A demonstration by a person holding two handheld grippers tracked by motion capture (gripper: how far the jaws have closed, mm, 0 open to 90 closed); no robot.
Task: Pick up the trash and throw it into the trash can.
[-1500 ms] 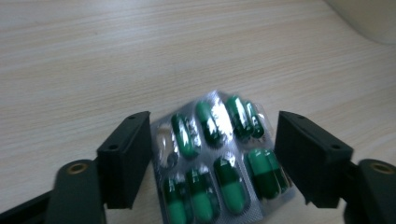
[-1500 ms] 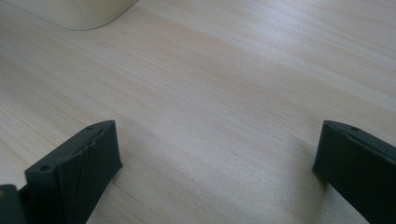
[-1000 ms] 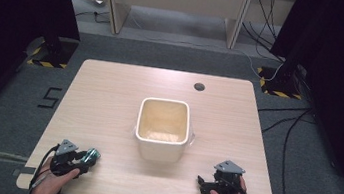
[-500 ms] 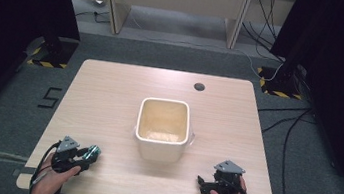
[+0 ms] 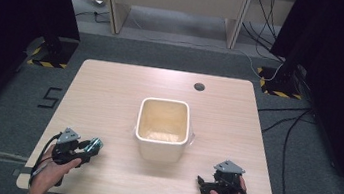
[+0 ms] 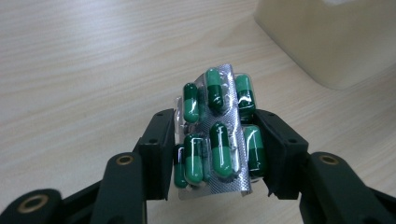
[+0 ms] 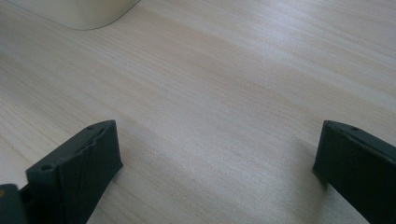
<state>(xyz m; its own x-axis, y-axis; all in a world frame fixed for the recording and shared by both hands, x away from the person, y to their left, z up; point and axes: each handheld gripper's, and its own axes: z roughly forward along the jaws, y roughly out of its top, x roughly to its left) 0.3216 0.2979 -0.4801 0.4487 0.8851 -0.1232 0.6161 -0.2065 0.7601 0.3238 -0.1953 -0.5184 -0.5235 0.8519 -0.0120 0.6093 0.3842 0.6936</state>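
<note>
A silver blister pack of green capsules (image 6: pixel 215 135) is clamped between the two black jaws of my left gripper (image 6: pixel 212 156), standing upright just above the wood. From above, that left gripper (image 5: pixel 88 150) sits at the table's front left with the blister pack (image 5: pixel 95 144) at its tip, pointing toward the bin. A cream square bin (image 5: pixel 162 128) stands in the middle of the table. My right gripper (image 5: pixel 202 185) rests at the front right, and in the right gripper view its jaws are wide apart over bare wood, so the right gripper (image 7: pixel 217 156) is open.
The wooden table (image 5: pixel 110 94) has a small dark round hole (image 5: pixel 199 86) near its far edge. The bin's corner (image 6: pixel 327 42) shows ahead and right of the left gripper. Cables and black stands lie on the floor around the table.
The left gripper has shifted slightly with the blister pack in it. The right gripper has stayed in place.
</note>
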